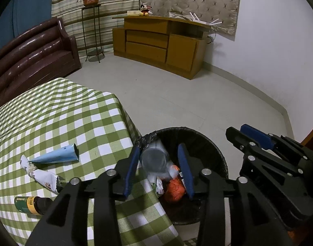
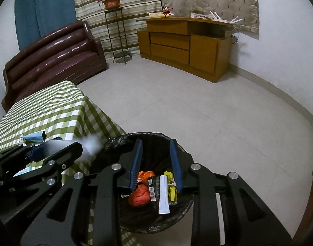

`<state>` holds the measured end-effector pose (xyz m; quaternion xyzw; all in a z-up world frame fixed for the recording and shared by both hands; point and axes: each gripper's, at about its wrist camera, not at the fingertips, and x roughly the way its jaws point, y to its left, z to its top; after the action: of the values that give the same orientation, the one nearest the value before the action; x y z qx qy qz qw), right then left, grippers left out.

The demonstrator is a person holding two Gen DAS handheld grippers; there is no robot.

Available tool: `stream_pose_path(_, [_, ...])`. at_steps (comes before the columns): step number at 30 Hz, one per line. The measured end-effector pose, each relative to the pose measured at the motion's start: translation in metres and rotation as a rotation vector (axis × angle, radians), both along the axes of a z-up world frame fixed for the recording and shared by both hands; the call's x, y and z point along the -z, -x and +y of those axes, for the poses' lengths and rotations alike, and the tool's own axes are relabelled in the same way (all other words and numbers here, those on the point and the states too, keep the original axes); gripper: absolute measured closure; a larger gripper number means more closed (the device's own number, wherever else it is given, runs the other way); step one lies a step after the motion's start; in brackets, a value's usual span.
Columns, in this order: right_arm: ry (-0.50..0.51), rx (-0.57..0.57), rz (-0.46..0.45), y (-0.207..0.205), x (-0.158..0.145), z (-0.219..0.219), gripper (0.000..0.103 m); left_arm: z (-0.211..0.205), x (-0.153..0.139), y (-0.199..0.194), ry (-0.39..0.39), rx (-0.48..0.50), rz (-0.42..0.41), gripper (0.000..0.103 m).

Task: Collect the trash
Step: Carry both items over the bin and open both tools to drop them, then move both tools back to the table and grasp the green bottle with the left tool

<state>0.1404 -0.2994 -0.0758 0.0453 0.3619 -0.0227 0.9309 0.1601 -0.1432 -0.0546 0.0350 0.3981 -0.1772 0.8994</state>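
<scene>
We see a grey-capped plastic item (image 1: 156, 160), blurred, falling between our left tool (image 1: 158, 170) fingers, spread apart, over the black trash bin (image 1: 216, 153) beside the table (image 1: 54, 112). Our right tool (image 2: 156, 164) gapes empty above it. Wrappers (image 1: 56, 155) lie on the table.

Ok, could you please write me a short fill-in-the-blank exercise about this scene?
1. The trash bin is lined with a ___ plastic bag.
2. The blue wrapper lies on the green-and-white checked ___.
3. The right gripper hovers over the bin with its jaws ___.
Missing words: black; tablecloth; open.
</scene>
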Motion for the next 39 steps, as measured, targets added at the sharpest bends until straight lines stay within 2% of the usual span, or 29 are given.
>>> stream_pose_path(16, [-0.006,0.001,0.007,0.006,-0.002,0.003,0.074,0.012,-0.001,0.005,0.017,-0.009,0.007,0.050])
stream_pose_path(28, [-0.014,-0.096,0.013,0.021,-0.009,0.057,0.074,0.084,-0.017,0.036,0.004,-0.096,-0.006,0.045])
stream_pose_path(39, [-0.018,-0.159,0.024,0.031,-0.012,0.100,0.074,0.155,-0.011,0.047,-0.015,-0.232,0.016,0.038])
